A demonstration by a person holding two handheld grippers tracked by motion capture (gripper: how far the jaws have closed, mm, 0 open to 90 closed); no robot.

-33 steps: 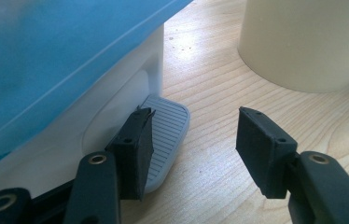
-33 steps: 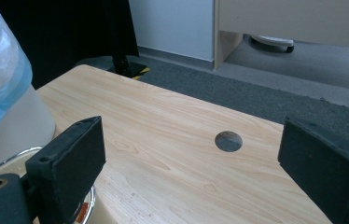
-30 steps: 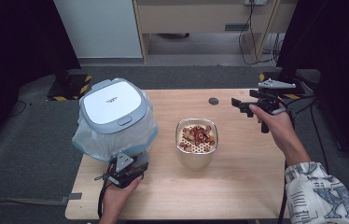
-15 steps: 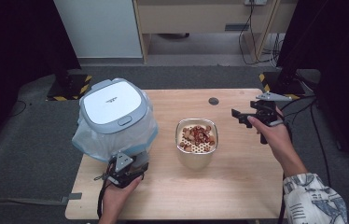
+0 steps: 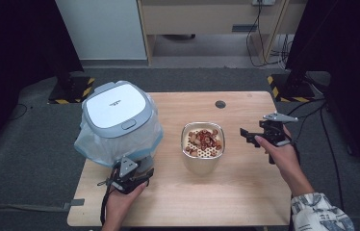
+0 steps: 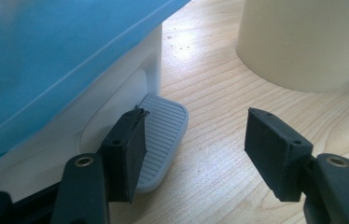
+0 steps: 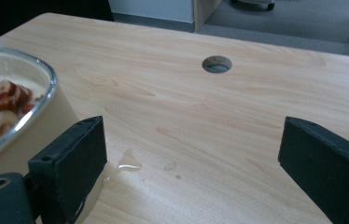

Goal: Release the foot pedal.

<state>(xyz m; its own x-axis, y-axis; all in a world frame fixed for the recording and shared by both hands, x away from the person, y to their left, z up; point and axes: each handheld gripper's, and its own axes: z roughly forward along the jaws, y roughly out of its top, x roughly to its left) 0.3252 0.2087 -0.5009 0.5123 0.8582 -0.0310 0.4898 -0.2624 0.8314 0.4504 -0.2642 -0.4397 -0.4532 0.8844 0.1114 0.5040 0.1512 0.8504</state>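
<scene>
Resting low at the near edge of the bench [image 5: 245, 192], the left gripper [image 5: 131, 169] sits against the foot of a white pedal bin [image 5: 119, 120] that has a grey lid and a pale blue bag [image 5: 91, 147] hanging over its sides. Its fingers [image 6: 126, 144] are spread wide and have just been opening; nothing is pinched between them. In the left gripper view the bin's ribbed grey pedal [image 6: 163, 135] lies just beyond the left finger, partly behind it, and bare wood shows in the gap between the two fingers. Ahead of the right finger stands the cream wall of a container [image 6: 303, 42], well apart from it.

In the high view that container [image 5: 203, 153] stands between the two grippers, its glass rim around a heap of red and tan dried fruit [image 5: 206, 140]. The right gripper [image 5: 251, 135] hovers just to its right, pointing at it, with its fingers [image 7: 70, 158] spread and holding nothing. In the right gripper view the left finger is just beside the container's wall [image 7: 32, 135]; whether they touch I cannot tell. A few drops of water [image 7: 129, 161] lie on the wood just past that finger, and a round cable hole [image 7: 217, 64] sits farther ahead, between the two fingers.
</scene>
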